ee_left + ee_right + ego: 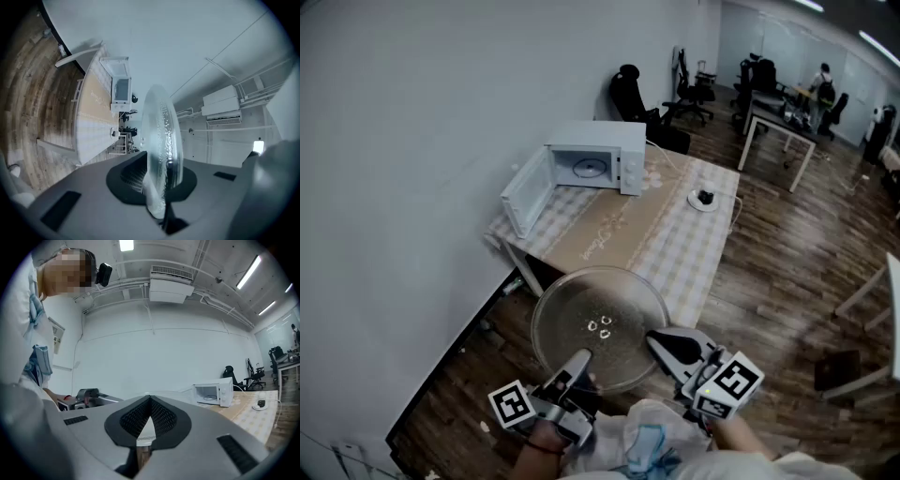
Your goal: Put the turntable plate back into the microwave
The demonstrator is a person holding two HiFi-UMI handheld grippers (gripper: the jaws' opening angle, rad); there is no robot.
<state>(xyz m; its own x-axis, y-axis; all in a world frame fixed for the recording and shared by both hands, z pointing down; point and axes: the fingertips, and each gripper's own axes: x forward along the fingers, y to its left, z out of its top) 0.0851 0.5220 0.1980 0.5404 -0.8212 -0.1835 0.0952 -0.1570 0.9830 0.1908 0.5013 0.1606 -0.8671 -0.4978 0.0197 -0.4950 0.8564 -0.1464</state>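
Turntable plate (600, 323) is off the desk (694, 253), held in the air just short of the desk's near edge, above wood floor. Lies roughly flat, face up. Round, so no long axis; three small hub lugs at centre.

Left gripper (579, 361) is on the near-left rim, right gripper (656, 339) on the near-right rim. Microwave (591, 159) sits at the desk's far-left corner, door swung open to the left, cavity facing the plate, roller ring visible inside.

View diffs:
- Head view only: full plate outline, both marker cubes, small white round item w/ black top near the desk's right edge, office chairs further back.
- Left gripper view: cam is rolled, so the plate (161, 136) reads as an upright edge-on disc. Left gripper (161, 197) pads are clamped on its rim. Microwave (121, 86) and desk (91, 126) sit sideways, wall AC unit at right.
- Right gripper view: right gripper (150, 401) pads are pinched together on a pale sliver, which reads as plate rim edge-on. Microwave (213, 393) at right on the desk (255, 416), AC unit up top, person's sleeve at left.

Text: script on the beige runner is too small to read. Cubes carry b/w square patterns only. No brand legible on the microwave.
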